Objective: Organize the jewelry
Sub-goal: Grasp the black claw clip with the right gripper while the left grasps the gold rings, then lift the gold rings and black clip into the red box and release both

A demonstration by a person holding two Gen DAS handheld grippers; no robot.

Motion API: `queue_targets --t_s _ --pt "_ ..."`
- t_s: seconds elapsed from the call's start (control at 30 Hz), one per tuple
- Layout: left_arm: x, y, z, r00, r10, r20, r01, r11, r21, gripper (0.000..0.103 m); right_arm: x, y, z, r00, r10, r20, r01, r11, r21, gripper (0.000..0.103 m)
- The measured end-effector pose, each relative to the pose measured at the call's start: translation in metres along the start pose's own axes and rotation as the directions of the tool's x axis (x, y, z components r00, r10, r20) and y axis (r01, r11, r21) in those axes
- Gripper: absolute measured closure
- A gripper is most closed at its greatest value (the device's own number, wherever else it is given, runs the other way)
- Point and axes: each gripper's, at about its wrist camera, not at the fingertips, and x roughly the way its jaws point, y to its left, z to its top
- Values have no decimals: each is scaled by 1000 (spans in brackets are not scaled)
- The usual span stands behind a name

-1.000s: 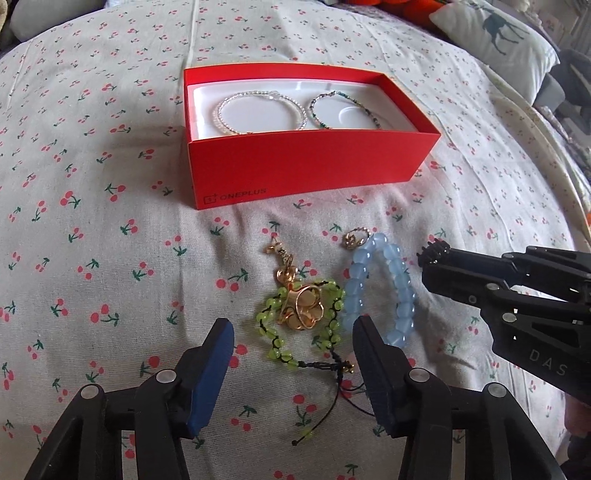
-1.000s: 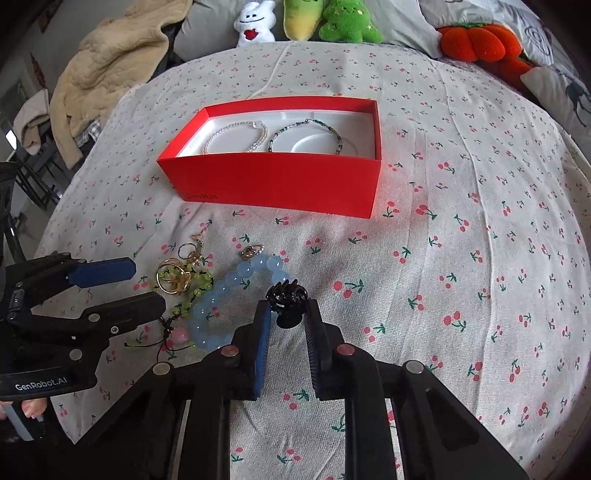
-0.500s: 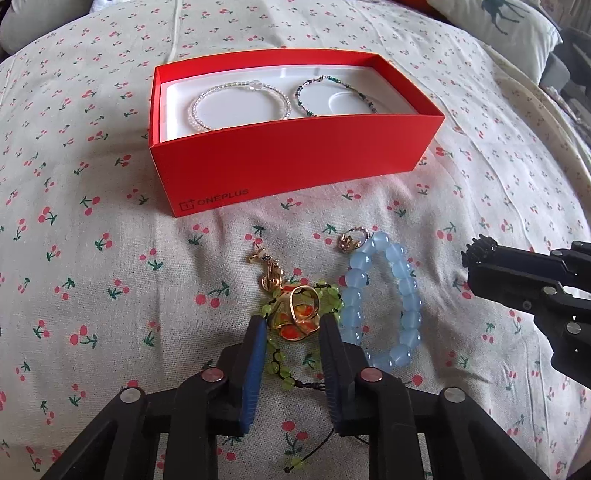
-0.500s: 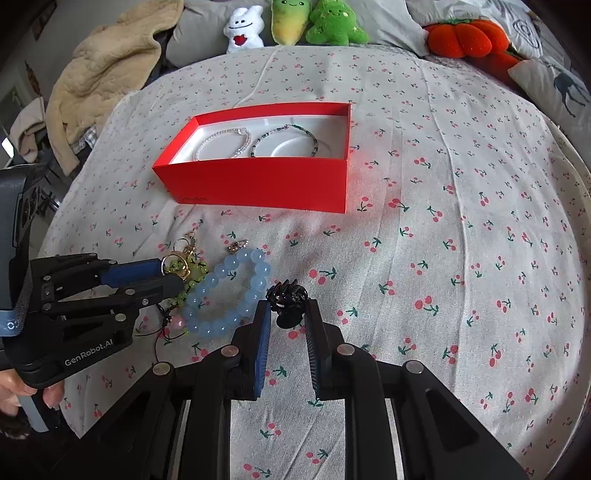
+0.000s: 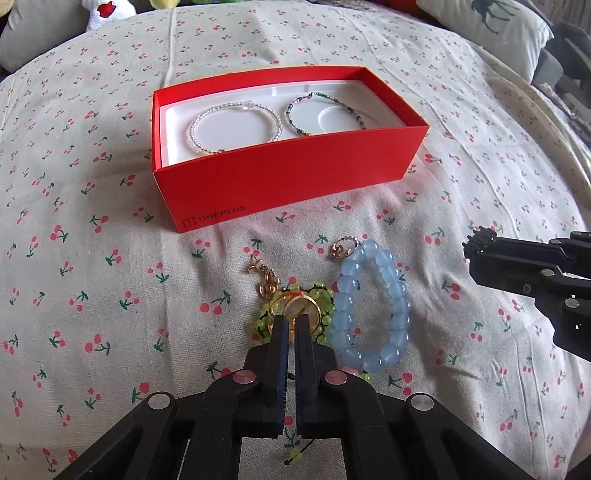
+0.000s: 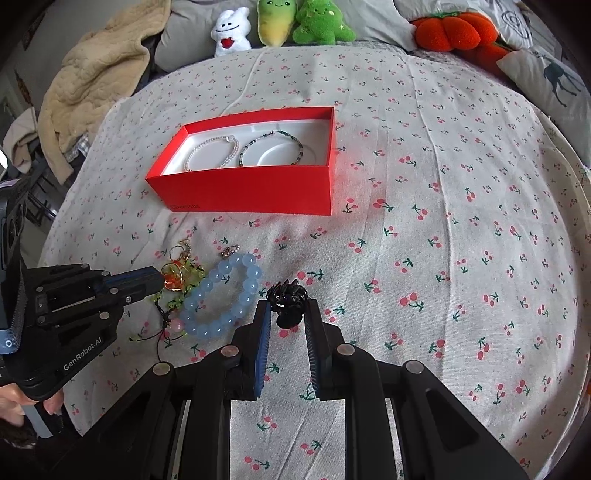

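The left tongs (image 5: 291,323) are pressed together on the gold ring charm (image 5: 297,308), which lies on top of the green bead bracelet (image 5: 319,295) on the bed (image 5: 110,295). A short gold chain with a clasp (image 5: 264,278) goes from the charm toward the box. Just to the right of the green bracelet, touching or almost touching it, lies the blue bead bracelet (image 5: 373,306), and a small gold ring (image 5: 341,249) sits at its far end.

The right tongs (image 6: 288,314) are clamped on a black hair claw clip (image 6: 287,297), which they hold between the fingertips, near the right side of the blue bracelet. It is not possible to tell whether the clip touches the sheet.

Farther away stands the open red box (image 5: 288,177) with the word ONEPLUS on its front wall. Inside, on the white tray, the pearl bracelet (image 5: 234,125) lies at the left and the thin dark bead bracelet (image 5: 325,112) at the right, side by side.

At the far edge of the bed, in the right wrist view, there are a white plush toy (image 6: 231,33), two green plush toys (image 6: 299,22), an orange pumpkin cushion (image 6: 456,31) and a beige blanket (image 6: 96,77).
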Motion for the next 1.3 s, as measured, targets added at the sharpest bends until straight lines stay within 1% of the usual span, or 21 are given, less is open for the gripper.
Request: queue_targets --t_s 0.13,0.2,0.27,0.33,0.47,0.63,0.7,0.73,0.77,0.83,1.03,1.17,1.3 --pt "-2 2 3 1000 -17 -7 17 1000 -12 103 -5 0 2 1000 5 11 -5 1000 10 83" --pt "-2 1 2 1000 -2 -5 2 1000 -3 94 -6 0 2 1000 11 11 -11 1000 17 83" --pt "-2 0 2 1000 -9 -6 9 1000 -1 77 -7 0 2 1000 16 10 -16 1000 21 83" --pt "0 1 1 1000 -11 -4 11 1000 -17 74 -6 1 1 1000 17 8 -17 1000 20 83" --pt "11 -1 3 1000 -7 -25 6 1000 -28 73 -3 2 0 1000 21 0 -21 1000 18 83" --pt "22 -2 5 999 36 -38 -38 998 -46 73 0 0 1 1000 23 -6 -23 1000 19 83" --pt "24 -1 5 999 37 -36 -39 998 -50 73 0 -2 1 1000 24 -7 -24 999 22 83" --pt "24 -2 6 998 42 -35 -44 998 -44 76 1 -3 1 1000 24 -7 -24 999 24 83" --pt "24 -2 6 998 50 -32 -51 998 -38 80 1 -4 2 1000 24 -7 -24 999 25 83" --pt "23 -3 5 998 59 -27 -60 998 -32 81 1 -6 2 1000 24 -8 -23 999 29 83" --pt "15 -2 6 999 53 -9 -53 998 -38 81 -3 -7 4 1000 26 1 -26 999 35 83" --pt "1 0 8 999 42 16 -42 998 -46 81 -9 -6 8 999 31 11 -31 999 31 83" --pt "-15 -2 18 998 39 46 -37 998 -46 81 -17 -3 19 999 38 36 -40 999 31 83"
